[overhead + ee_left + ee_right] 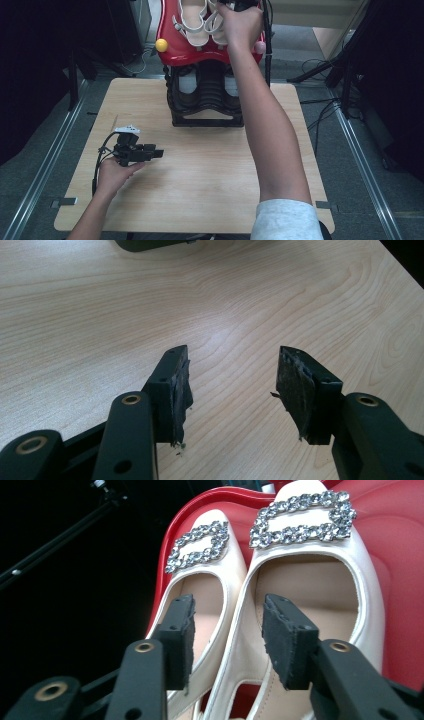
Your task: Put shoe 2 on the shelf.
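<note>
- High view: the right hand (240, 22) reaches to the cream buckled shoes (200, 20) on the red rack top (172, 55); the left gripper (150, 153) idles above the wooden table (210, 170).
- Left gripper view: jaws apart, empty.
- Right gripper view: the right gripper (227, 630) is spread, its jaws straddling the adjoining shoe edges; pinching one likely comes next.

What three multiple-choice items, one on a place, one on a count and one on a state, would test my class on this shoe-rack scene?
1. Where do the white shoes rest?
A. on the red top shelf
B. on the wooden table
C. on the floor

2. How many white shoes with jewelled buckles lie before the right tool?
A. one
B. two
C. four

3. How is the left tool?
A. shut on a shoe
B. open above bare table
C. shut on a cable

Answers: 1 A, the shoes lie on red plastic at the rack's top; 2 B, the right gripper view shows a pair side by side; 3 B, its jaws stand apart with wood grain between them.
</note>
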